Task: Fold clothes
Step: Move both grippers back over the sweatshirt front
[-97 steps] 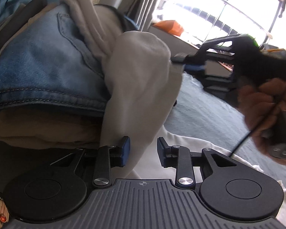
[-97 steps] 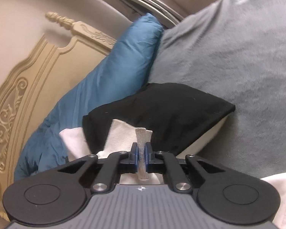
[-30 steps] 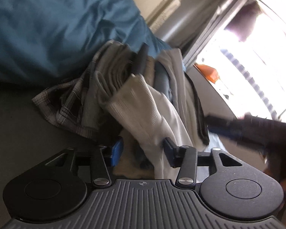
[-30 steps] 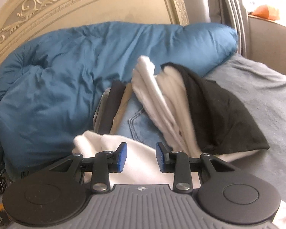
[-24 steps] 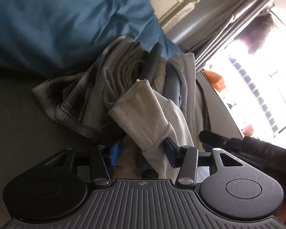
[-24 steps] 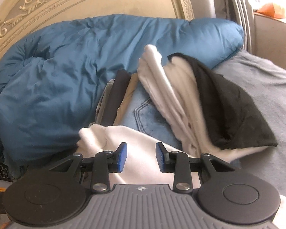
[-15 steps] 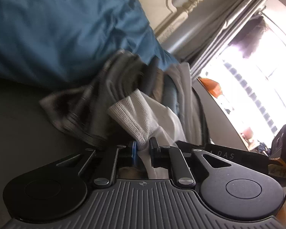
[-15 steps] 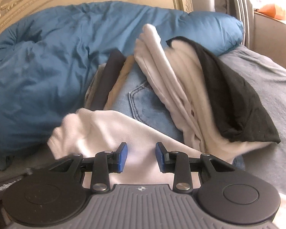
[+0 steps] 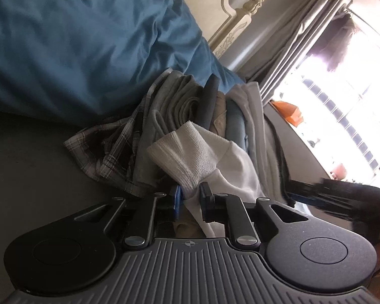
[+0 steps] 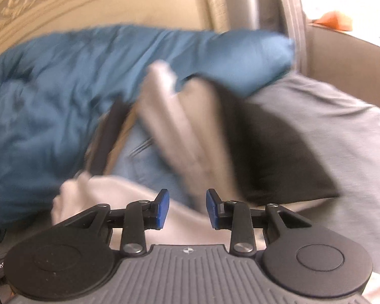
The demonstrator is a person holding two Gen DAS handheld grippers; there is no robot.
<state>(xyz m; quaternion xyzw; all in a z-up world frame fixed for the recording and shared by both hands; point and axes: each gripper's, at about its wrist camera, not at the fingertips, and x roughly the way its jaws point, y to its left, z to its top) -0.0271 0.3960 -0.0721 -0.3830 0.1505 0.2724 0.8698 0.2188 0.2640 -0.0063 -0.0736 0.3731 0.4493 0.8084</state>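
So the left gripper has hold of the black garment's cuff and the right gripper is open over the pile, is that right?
Not quite. The left gripper has the ribbed cuff of the white garment, not the black one, as the left wrist view shows. Its jaws have just been opening slightly, with the cloth between them. The right gripper is open over the pile.

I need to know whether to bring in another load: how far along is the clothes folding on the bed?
Done: a stack of folded clothes, jeans among them, leans against the blue duvet.
In hand: the left hand-held gripper has just closed on the ribbed cuff of a white garment; the right hand-held gripper is open above it.
Left: that garment is still unfolded.
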